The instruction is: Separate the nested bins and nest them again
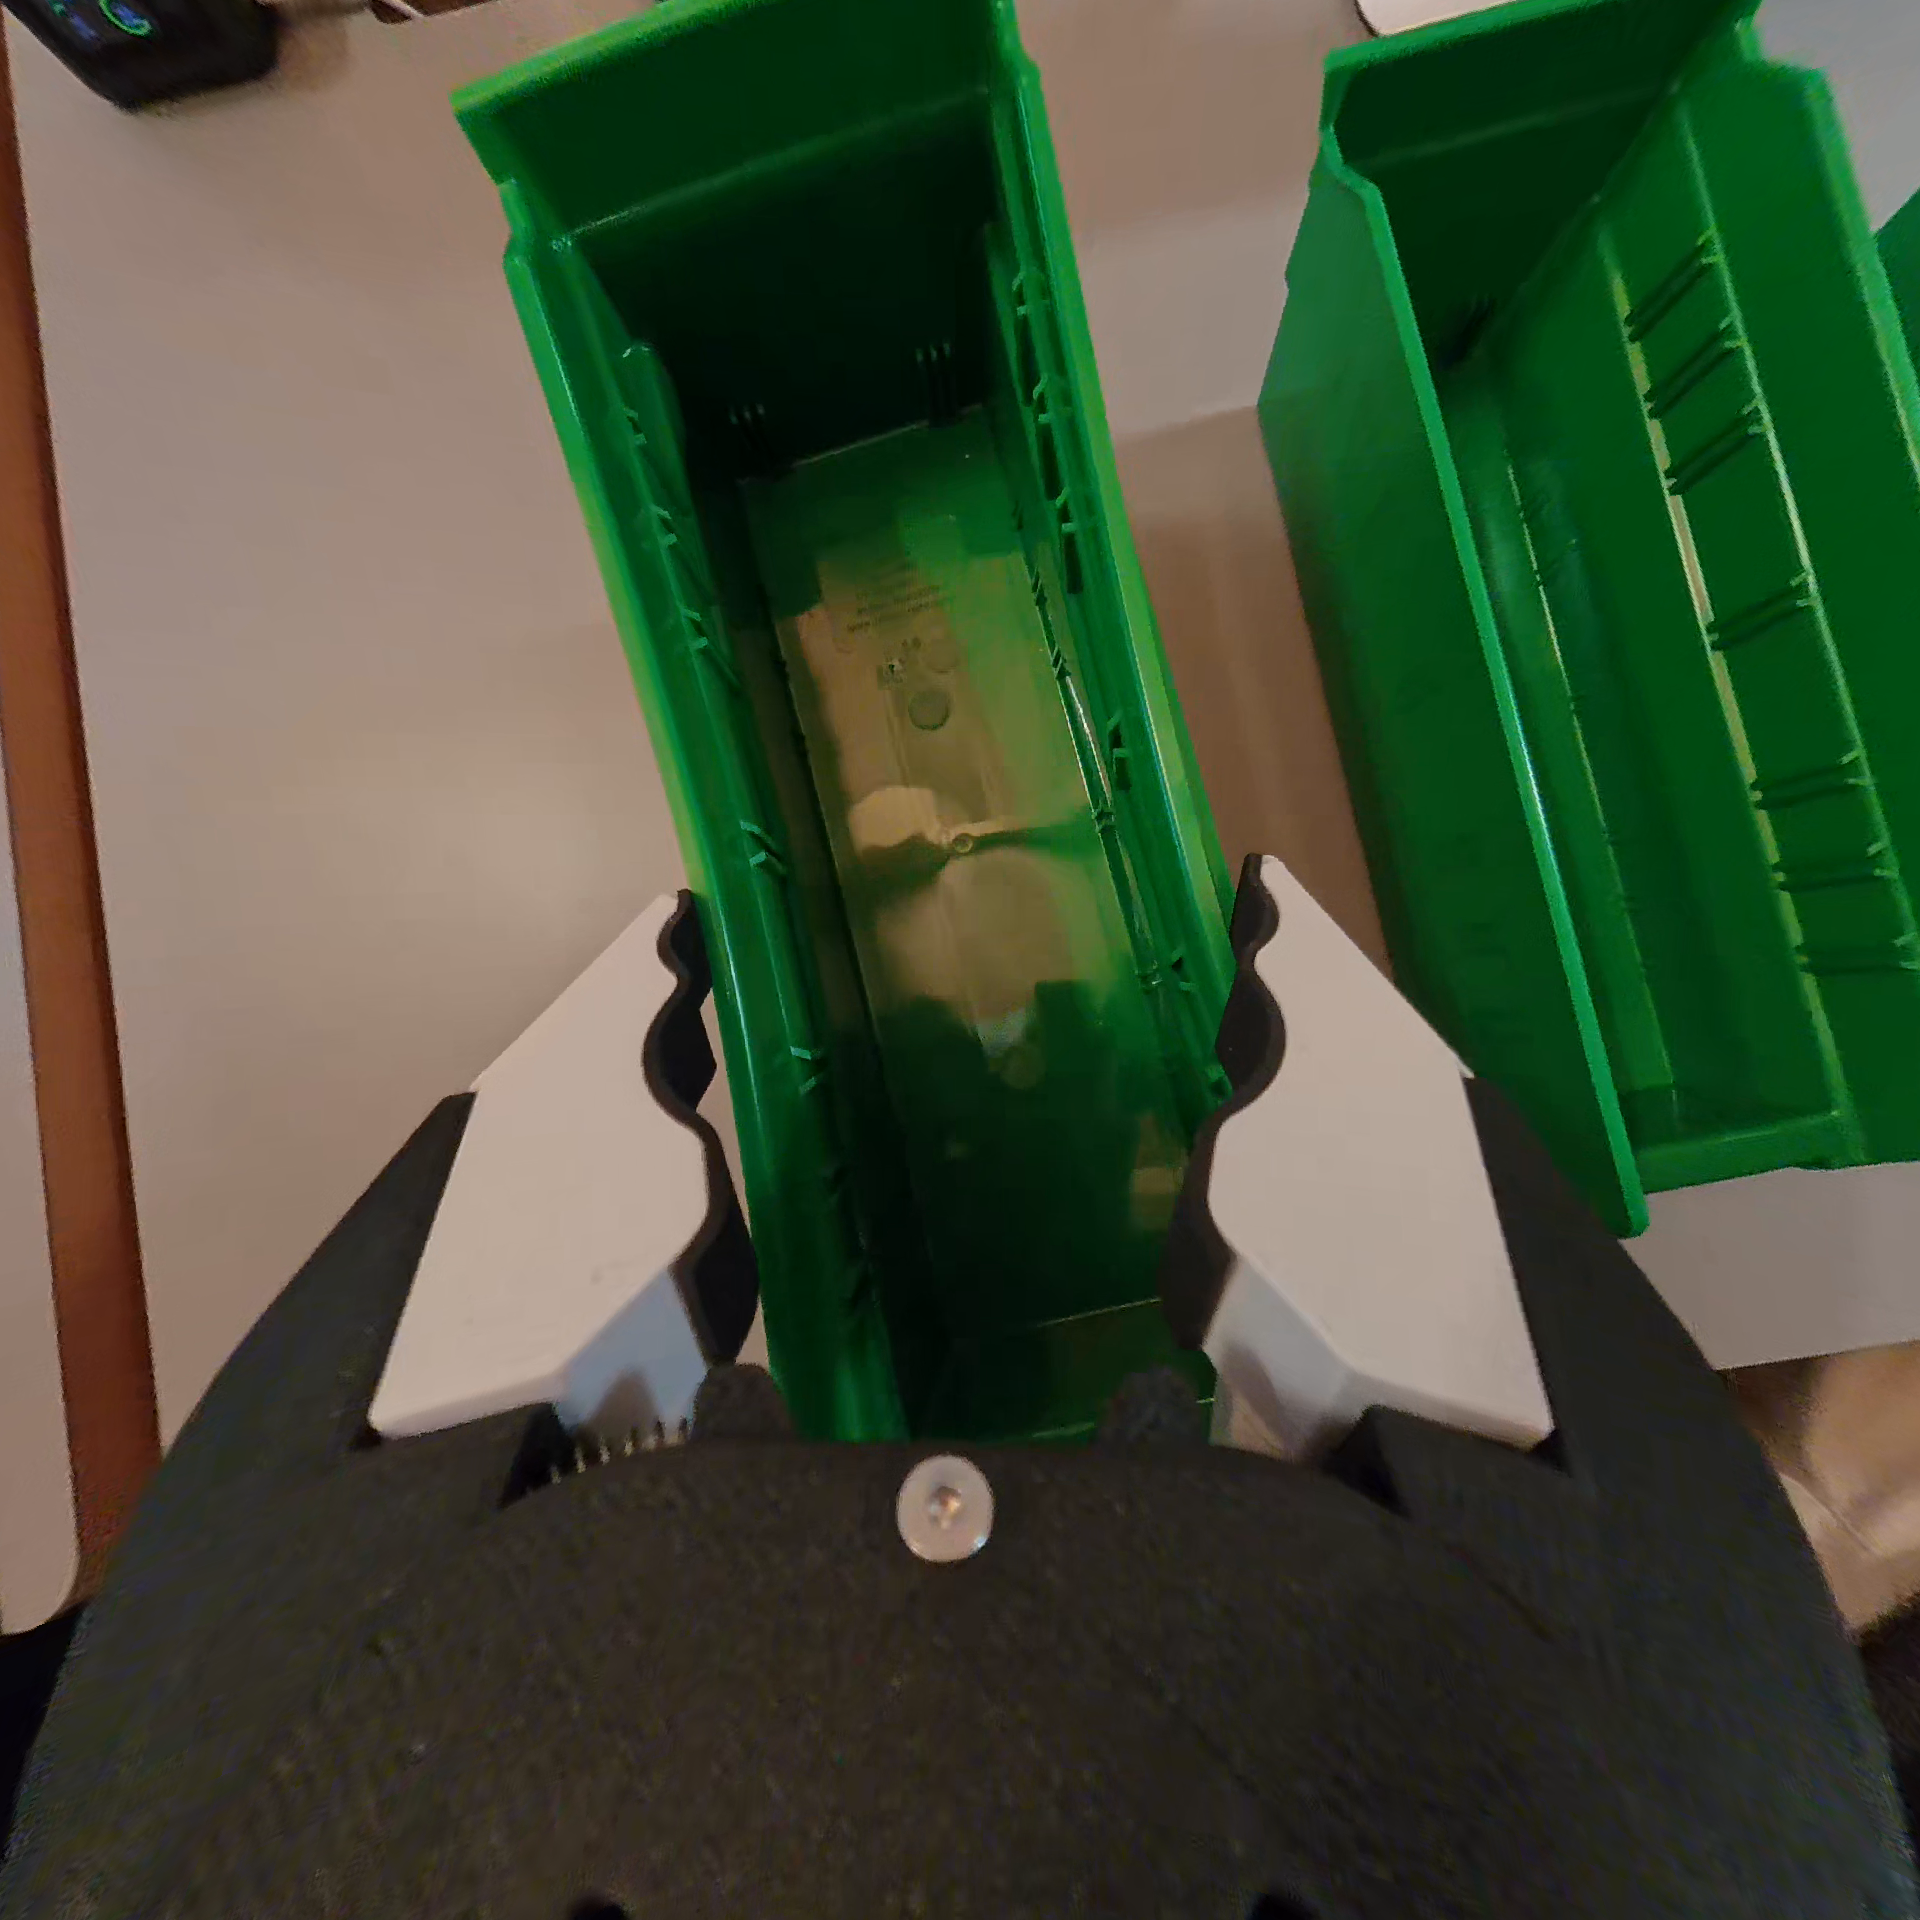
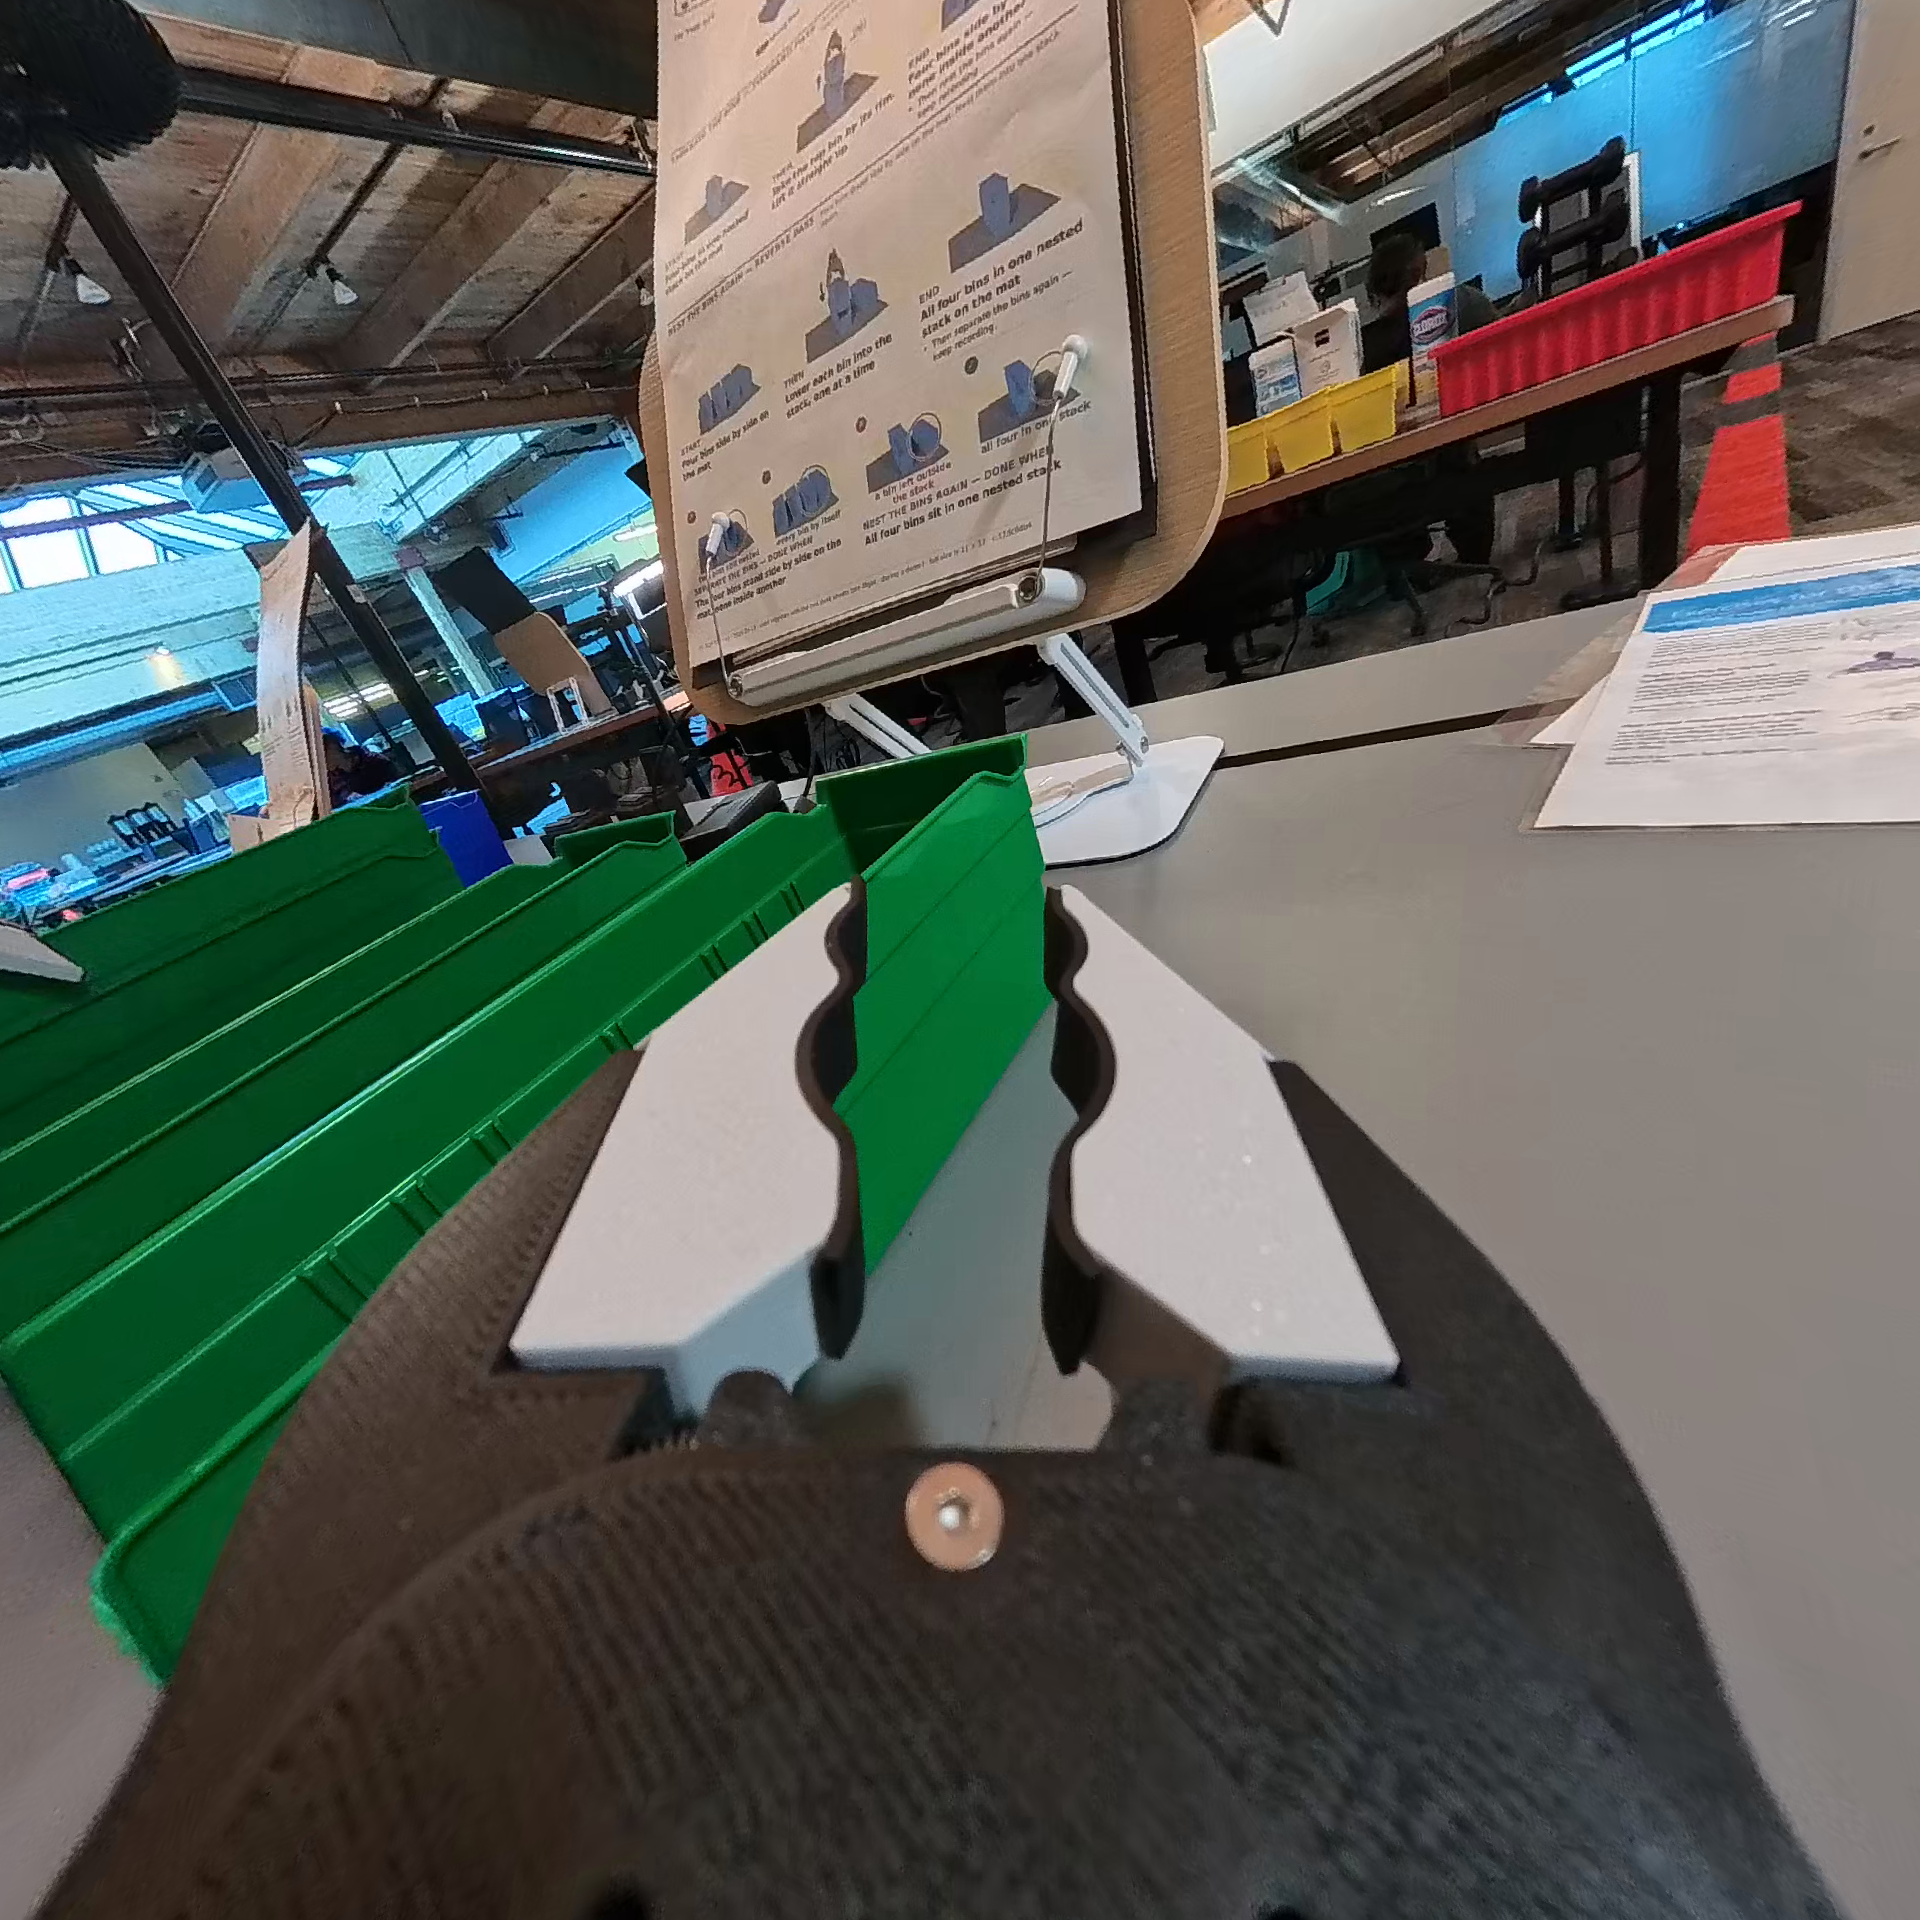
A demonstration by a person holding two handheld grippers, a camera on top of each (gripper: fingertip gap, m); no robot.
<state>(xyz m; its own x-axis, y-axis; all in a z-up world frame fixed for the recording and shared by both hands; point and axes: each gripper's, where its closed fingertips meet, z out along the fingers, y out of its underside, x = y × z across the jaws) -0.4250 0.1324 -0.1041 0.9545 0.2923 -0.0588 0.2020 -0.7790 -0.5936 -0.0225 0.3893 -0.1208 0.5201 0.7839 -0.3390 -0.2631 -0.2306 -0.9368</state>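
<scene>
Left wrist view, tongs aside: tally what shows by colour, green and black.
Green bins: 3 (first bin between the left tongs, second bin to its right, third bin only a sliver at the right edge)
Black devices: 1 (black device, top left corner)
Total: 4

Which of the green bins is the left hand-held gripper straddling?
The narrow green bin between the left hand-held gripper fingers; the other green bin sits apart to its right.
</scene>
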